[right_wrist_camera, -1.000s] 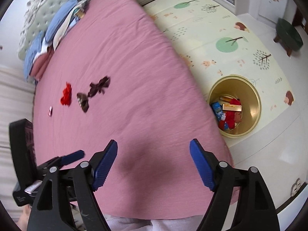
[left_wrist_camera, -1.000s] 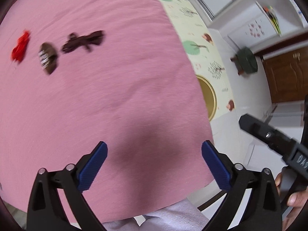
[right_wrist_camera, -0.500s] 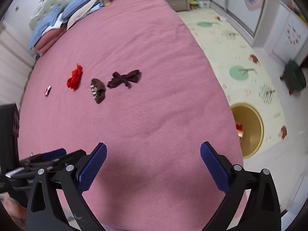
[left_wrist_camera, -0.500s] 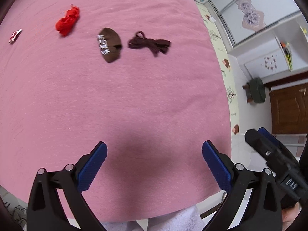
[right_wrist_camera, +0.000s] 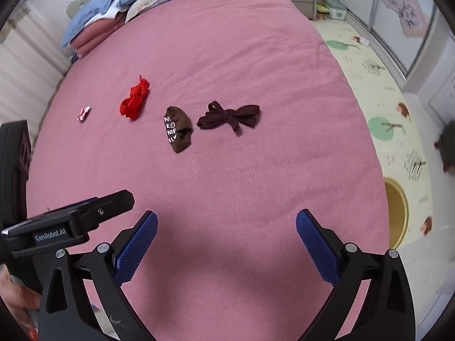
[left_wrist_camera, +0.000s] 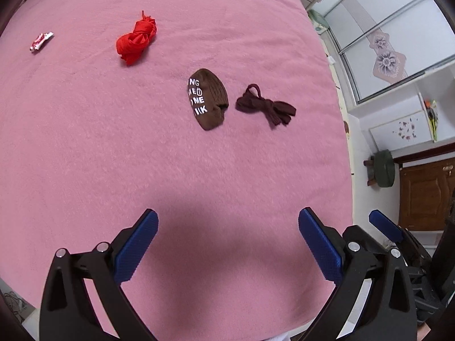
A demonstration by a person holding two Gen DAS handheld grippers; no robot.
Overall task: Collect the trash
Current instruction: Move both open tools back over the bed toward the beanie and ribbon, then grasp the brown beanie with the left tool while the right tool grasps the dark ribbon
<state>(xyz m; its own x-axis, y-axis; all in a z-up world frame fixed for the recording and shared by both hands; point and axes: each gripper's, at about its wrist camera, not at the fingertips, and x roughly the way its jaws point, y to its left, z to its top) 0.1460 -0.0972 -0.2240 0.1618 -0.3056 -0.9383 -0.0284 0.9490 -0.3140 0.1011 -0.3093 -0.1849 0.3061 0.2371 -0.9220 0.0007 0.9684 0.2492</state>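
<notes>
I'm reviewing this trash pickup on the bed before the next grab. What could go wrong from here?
1. The small candy wrapper lies flat on the soft pink bedspread; open fingers could pinch up fabric with it or miss it.
2. The dark maroon lace is loose and knotted, so a grab may catch one strand and let it slip.
3. The gold bin sits on the floor beyond the bed edge; a carried piece could drop short.

On the pink bedspread (right_wrist_camera: 256,65) lie, in a loose row, a small red-and-white wrapper (right_wrist_camera: 84,113), a crumpled red cloth (right_wrist_camera: 134,101), a brown knitted sock with white lettering (right_wrist_camera: 177,129) and a knotted dark maroon fabric strip (right_wrist_camera: 230,118). A gold round bin (right_wrist_camera: 395,213) stands on the floor beside the bed.
</notes>
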